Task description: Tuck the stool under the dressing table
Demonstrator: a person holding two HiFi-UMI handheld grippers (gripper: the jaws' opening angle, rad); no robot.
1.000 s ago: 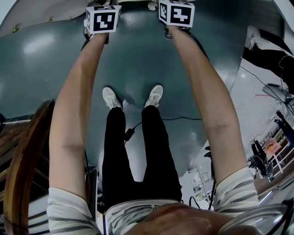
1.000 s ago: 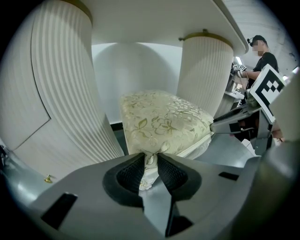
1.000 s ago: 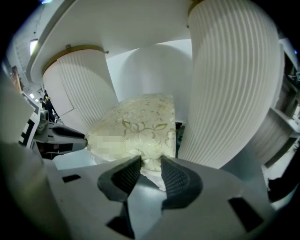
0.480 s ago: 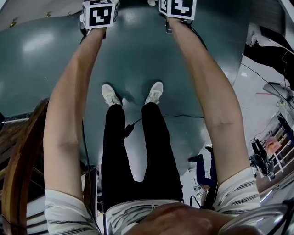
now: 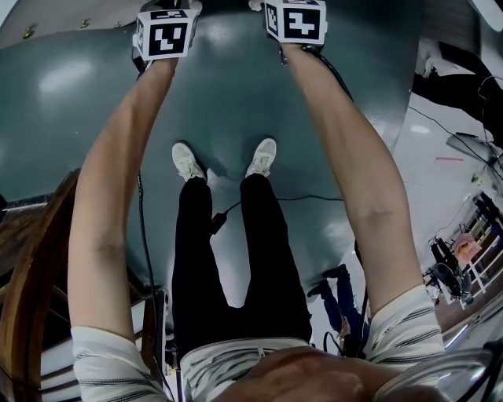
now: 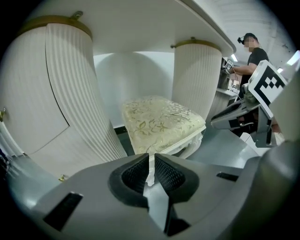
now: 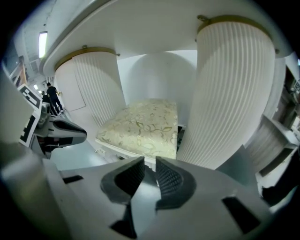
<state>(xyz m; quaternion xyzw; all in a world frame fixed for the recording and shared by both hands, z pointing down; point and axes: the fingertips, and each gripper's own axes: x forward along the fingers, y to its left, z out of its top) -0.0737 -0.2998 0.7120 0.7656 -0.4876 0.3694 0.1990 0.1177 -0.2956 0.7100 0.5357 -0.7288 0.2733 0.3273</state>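
The stool (image 6: 161, 122), with a cream floral cushion and a white carved frame, stands between the two ribbed white pedestals of the dressing table (image 6: 70, 84), under its top. My left gripper (image 6: 151, 164) hangs just in front of the stool's near corner, its jaws almost together with only a thin slit and nothing held. In the right gripper view the stool (image 7: 143, 126) lies beside a pedestal of the dressing table (image 7: 234, 84). My right gripper (image 7: 150, 168) is closing, with nothing between its pads. The head view shows only the marker cubes of the left gripper (image 5: 165, 35) and right gripper (image 5: 297, 22).
I stand on a dark teal floor mat (image 5: 71, 102) with a cable (image 5: 306, 199) trailing behind my feet. A wooden chair back (image 5: 31, 275) is at my left. A person in black (image 6: 253, 56) works at a bench far to the right.
Both marker cubes have shifted slightly toward me at the top of the head view. A person in blue has come into sight at the lower right.
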